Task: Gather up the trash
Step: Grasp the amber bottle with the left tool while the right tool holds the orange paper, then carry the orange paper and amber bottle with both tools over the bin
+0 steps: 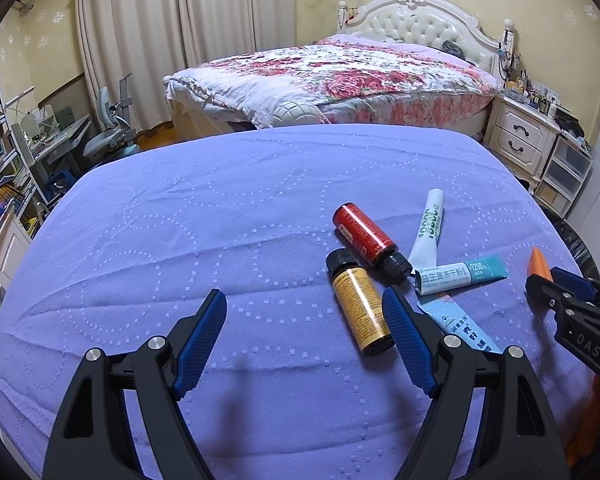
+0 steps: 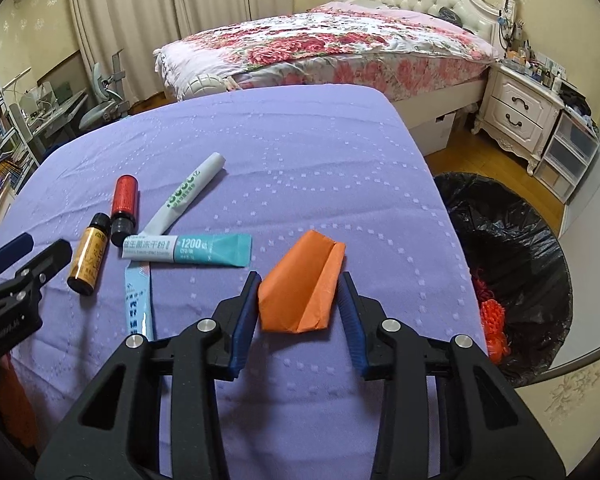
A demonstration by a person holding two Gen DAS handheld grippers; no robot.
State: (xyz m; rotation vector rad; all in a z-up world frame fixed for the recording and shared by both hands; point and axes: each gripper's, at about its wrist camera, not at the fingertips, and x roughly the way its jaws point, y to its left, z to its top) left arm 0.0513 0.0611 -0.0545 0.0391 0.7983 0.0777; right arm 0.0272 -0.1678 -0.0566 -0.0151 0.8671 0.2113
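On the purple-covered table (image 2: 300, 152) the right claw (image 2: 300, 300) straddles a folded orange paper (image 2: 304, 284), its jaws spread just wider than the paper, not yet pinching it. The left claw (image 1: 304, 320) hangs open beside a gold bottle (image 1: 360, 304); a red bottle (image 1: 366, 240) and 3 sachets lie close by. A black-lined bin (image 2: 512, 240) stands at the table's right edge.

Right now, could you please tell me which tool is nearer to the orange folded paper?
Right. The right tool brackets the orange folded paper, fingers open. The left tool is open, off to its left beside the yellow bottle.
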